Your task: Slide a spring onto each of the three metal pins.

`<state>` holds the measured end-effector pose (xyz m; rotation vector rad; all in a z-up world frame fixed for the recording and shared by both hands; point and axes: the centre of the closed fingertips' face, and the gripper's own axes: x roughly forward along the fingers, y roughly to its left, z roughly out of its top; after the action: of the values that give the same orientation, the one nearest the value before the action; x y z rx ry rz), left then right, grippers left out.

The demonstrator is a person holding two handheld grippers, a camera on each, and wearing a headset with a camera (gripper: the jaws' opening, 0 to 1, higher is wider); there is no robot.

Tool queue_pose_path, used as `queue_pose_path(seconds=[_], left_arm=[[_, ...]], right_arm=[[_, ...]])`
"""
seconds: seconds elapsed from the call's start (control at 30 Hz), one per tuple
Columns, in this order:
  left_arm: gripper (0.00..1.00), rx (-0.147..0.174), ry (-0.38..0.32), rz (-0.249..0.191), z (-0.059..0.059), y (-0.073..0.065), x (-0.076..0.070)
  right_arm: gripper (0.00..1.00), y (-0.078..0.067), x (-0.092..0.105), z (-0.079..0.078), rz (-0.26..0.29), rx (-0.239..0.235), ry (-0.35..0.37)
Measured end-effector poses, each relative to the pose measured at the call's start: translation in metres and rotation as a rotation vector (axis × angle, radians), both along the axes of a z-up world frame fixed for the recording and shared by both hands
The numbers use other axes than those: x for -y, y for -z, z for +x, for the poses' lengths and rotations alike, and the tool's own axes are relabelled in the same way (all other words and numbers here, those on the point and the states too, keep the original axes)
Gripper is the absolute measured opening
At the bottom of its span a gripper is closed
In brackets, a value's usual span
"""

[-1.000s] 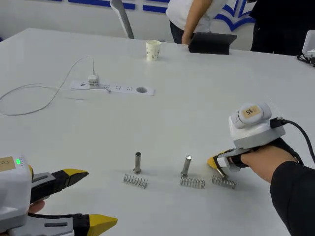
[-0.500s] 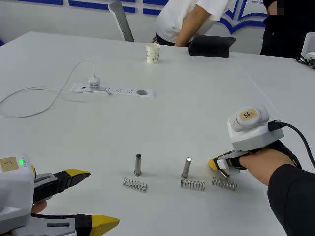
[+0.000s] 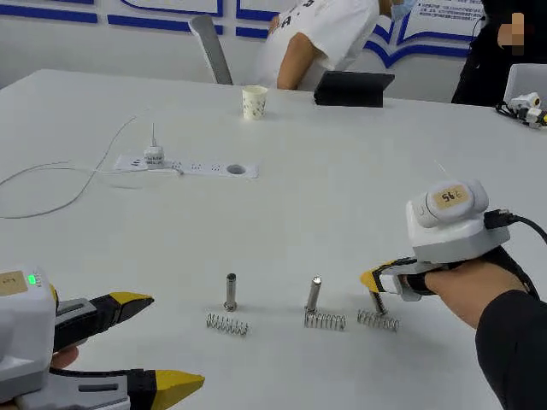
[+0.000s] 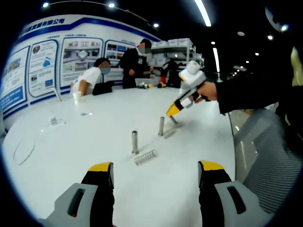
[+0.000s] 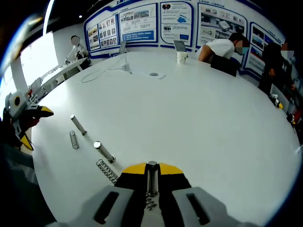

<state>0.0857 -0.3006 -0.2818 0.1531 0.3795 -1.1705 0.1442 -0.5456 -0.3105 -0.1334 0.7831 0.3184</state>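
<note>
Two metal pins stand upright on the white table, the left pin [image 3: 231, 290] and the middle pin [image 3: 314, 293]. A spring lies in front of each: the left spring [image 3: 226, 325] and the middle spring [image 3: 325, 320]. My right gripper [image 3: 376, 284] is shut on the third pin [image 5: 151, 177], which stands just behind the right spring [image 3: 378, 321]. My left gripper [image 3: 154, 342] hovers open at the near left, well short of the left pin [image 4: 135, 142], with nothing between its yellow tips.
At the back left lies a power strip [image 3: 192, 167] with a white cable [image 3: 51, 179]. Farther off stand a paper cup [image 3: 254, 102] and a dark tablet [image 3: 354, 88], with people seated behind the table's far edge.
The head camera has tilted, so the whole scene sits lower and to the left. The right gripper stays shut on the third pin; the left gripper has not moved.
</note>
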Motion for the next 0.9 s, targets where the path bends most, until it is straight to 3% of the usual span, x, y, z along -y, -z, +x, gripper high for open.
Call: queue_pose_path(seconds=[0.33,0.9], left_arm=[[0.74,0.010,0.008,-0.001,-0.002,-0.004,0.001],[0.74,0.024,0.012,0.003,-0.006,-0.009,0.001]], right_arm=[[0.09,-0.009,0.001,-0.009,0.001,0.042,-0.001],[0.09,-0.012,0.006,-0.024,-0.001,0.060,-0.007]])
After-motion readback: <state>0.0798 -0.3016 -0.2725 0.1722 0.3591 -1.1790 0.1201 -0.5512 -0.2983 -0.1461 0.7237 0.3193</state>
